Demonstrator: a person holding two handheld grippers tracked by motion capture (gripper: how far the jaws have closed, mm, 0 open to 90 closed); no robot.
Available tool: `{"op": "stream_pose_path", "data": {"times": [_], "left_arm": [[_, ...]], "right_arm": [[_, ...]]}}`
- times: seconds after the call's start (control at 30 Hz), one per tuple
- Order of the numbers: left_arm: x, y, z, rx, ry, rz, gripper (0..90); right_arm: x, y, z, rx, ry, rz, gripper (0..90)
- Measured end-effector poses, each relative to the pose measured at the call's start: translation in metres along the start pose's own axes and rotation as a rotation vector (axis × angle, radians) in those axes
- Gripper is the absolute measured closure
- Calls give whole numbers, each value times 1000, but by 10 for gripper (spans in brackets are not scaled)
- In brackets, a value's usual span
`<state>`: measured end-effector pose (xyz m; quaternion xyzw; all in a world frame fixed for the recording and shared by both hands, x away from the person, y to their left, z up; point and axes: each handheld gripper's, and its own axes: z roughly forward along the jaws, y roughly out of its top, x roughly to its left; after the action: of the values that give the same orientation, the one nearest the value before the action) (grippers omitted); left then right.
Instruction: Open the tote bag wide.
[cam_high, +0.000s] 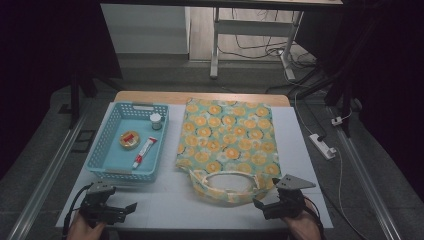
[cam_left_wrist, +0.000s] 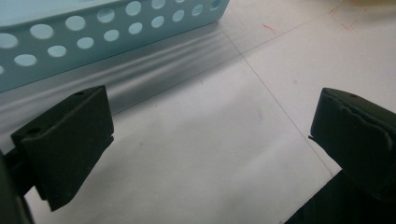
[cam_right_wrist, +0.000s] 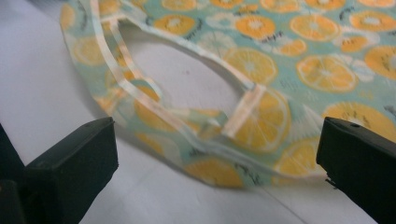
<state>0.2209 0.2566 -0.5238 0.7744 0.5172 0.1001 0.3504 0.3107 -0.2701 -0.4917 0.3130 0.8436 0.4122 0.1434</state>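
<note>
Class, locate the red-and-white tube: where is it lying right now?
In the high view, the red-and-white tube lies inside the light blue perforated basket on the table's left side, just right of the round yellow tin and nearer the person than the small white-capped jar.

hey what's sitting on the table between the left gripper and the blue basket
Nothing: in the left gripper view, bare white table runs from the open left gripper to the blue basket.

No legible text on the tube (cam_high: 144, 152), jars or bag (cam_high: 227, 141).
</note>
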Motion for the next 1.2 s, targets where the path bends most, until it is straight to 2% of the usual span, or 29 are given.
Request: {"op": "stream_pose_path", "data": {"times": [0.1, 0.3, 0.5, 0.77, 0.83, 1.2], "left_arm": [[0, 0, 0, -1, 2, -1, 0], [1, 0, 0, -5, -2, -6, 0], [-1, 0, 0, -2, 4, 9, 0], [-2, 0, 0, -3, 7, 15, 0], [-2, 0, 0, 0, 8, 17, 0], [-1, 0, 0, -3, 4, 13, 0]], "right_arm": [[3, 4, 3, -14, 18, -4, 0], [9, 7, 11, 25, 66, -24, 0], [16, 12, 19, 73, 118, -53, 0], [28, 22, 27, 95, 133, -84, 0], [32, 25, 33, 109, 137, -104, 0], [51, 35, 56, 143, 183, -143, 0]]}}
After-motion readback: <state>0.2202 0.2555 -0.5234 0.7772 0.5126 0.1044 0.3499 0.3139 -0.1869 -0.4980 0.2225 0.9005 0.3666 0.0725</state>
